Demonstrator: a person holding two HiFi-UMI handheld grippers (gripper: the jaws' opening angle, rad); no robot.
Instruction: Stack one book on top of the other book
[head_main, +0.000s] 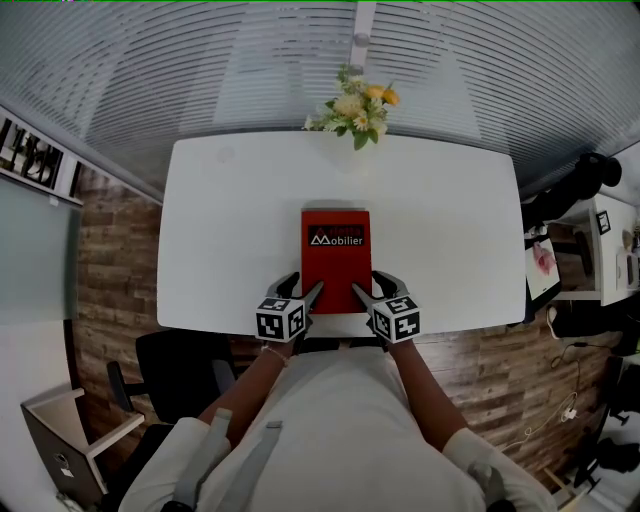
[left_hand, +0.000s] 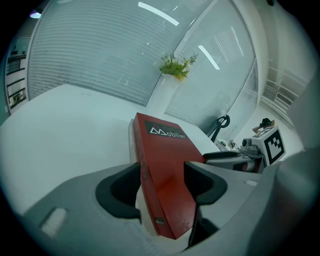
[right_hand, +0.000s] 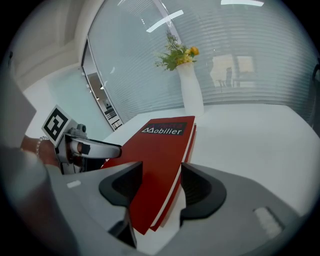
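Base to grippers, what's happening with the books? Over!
Left gripper, right gripper: both shut on red book, near corners. Book lies on white table. Flower vase far off, nothing blocking.

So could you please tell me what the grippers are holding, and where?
Both hold the red book: the left gripper pinches its near left corner, the right gripper its near right corner.

A white table (head_main: 230, 230) with rounded corners stands on a wood-plank floor (head_main: 110, 260), in front of a wall of pale horizontal blinds (head_main: 200, 60). At its far edge a white vase (right_hand: 191, 92) holds yellow and white flowers (head_main: 355, 108). A black office chair (head_main: 175, 365) sits near its near left corner.
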